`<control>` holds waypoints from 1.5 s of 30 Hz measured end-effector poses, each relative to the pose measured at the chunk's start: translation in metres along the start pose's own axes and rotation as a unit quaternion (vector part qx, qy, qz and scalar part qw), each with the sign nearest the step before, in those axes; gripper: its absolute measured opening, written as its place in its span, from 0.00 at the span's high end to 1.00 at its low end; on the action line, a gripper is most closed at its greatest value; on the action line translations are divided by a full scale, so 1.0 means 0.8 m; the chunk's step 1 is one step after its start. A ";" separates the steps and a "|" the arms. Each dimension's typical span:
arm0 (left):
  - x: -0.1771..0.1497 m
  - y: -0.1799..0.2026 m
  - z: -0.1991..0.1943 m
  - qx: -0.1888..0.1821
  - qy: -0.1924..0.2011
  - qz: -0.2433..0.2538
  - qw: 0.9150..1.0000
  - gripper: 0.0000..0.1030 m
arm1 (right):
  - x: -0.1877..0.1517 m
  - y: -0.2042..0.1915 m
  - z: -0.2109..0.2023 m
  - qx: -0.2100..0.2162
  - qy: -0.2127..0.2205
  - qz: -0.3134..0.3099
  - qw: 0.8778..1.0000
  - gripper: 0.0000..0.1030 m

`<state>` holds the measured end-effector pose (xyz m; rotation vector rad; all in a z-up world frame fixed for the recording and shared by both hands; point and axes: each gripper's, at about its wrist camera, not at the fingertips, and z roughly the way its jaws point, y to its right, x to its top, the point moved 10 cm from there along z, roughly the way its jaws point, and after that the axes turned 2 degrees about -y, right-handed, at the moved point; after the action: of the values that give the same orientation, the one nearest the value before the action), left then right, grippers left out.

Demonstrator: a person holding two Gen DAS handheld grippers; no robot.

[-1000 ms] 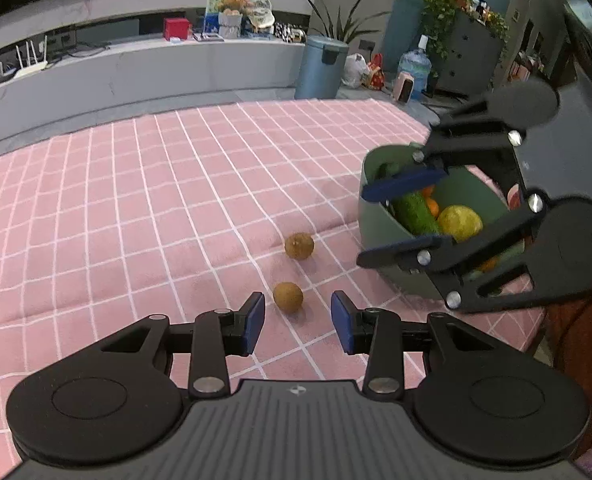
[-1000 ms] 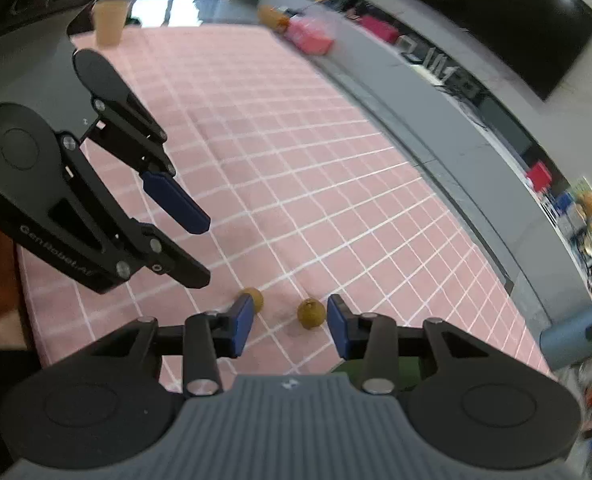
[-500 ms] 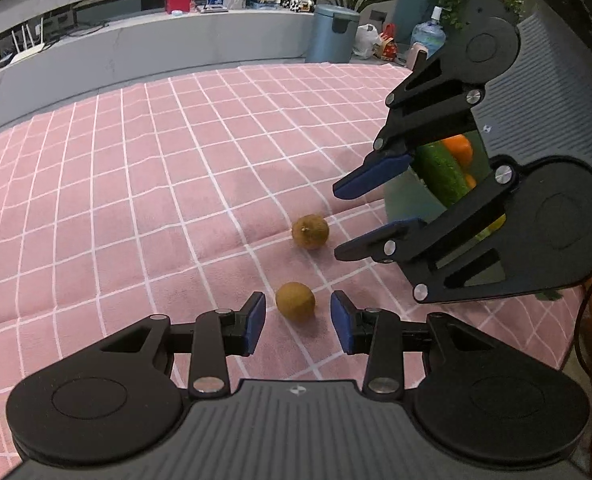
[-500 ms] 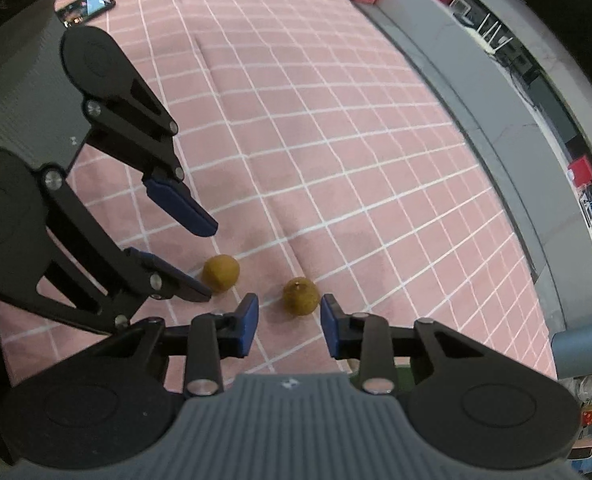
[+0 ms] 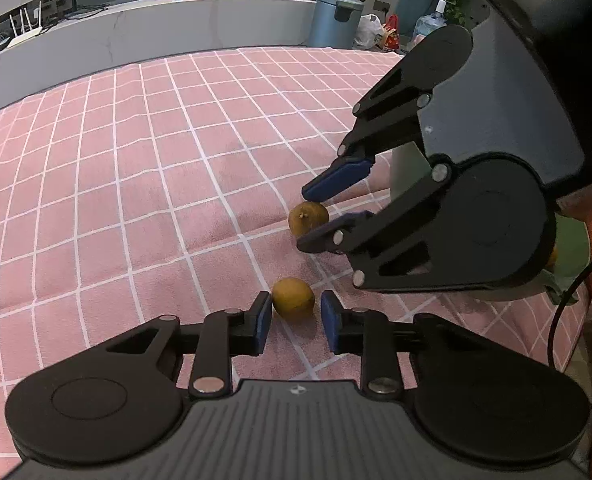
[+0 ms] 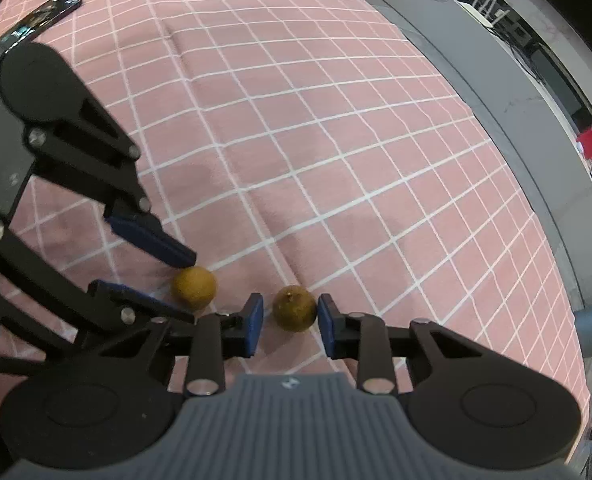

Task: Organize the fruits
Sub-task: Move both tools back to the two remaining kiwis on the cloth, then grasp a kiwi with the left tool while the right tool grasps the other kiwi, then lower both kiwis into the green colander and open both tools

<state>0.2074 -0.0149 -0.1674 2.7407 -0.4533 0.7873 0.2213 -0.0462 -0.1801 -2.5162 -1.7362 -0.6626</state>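
- While both tongs sit low over the pink checked tablecloth [image 5: 136,160], the step in hand is picking up loose fruit, one piece per hand.
- The left gripper [image 5: 295,309] has just been closing around the first brown fruit [image 5: 292,297]. One pad touches it and a thin sliver of cloth shows at the other, so the jaws are narrowly open and not yet pinching.
- The right gripper [image 6: 290,312] has just been closing too. It is drawn in on the second brown fruit [image 6: 294,308], and seen from the side both pads appear to rest against it, so I judge it gripped.
- Both fruits lie on the cloth close to each other, near the table edge.
- Judged next move: finish the left pinch, lift both fruits straight up without letting them roll, and carry them to a container. A strip of a green bowl [image 5: 571,240] shows behind the right gripper.
- Count: two tongs, two small round brown fruits, one green bowl, mostly hidden, and one phone [image 6: 40,16] at the far corner.
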 end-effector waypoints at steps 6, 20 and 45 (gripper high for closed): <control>0.001 0.001 0.005 -0.002 0.000 -0.005 1.000 0.75 | -0.003 0.007 0.006 -0.006 -0.002 0.014 1.000 0.79; -0.002 -0.015 -0.044 0.051 0.032 -0.061 0.996 0.76 | 0.003 -0.013 -0.030 -0.013 0.034 0.055 0.998 0.80; 0.015 0.055 -0.128 0.031 0.100 -0.039 0.994 0.76 | -0.126 -0.051 -0.206 -0.053 0.189 0.358 0.913 0.80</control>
<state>0.1530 -0.0248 -0.0704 2.6811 -0.2822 1.0576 0.1002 -0.1607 -0.0742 -2.5750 -0.5930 -1.0743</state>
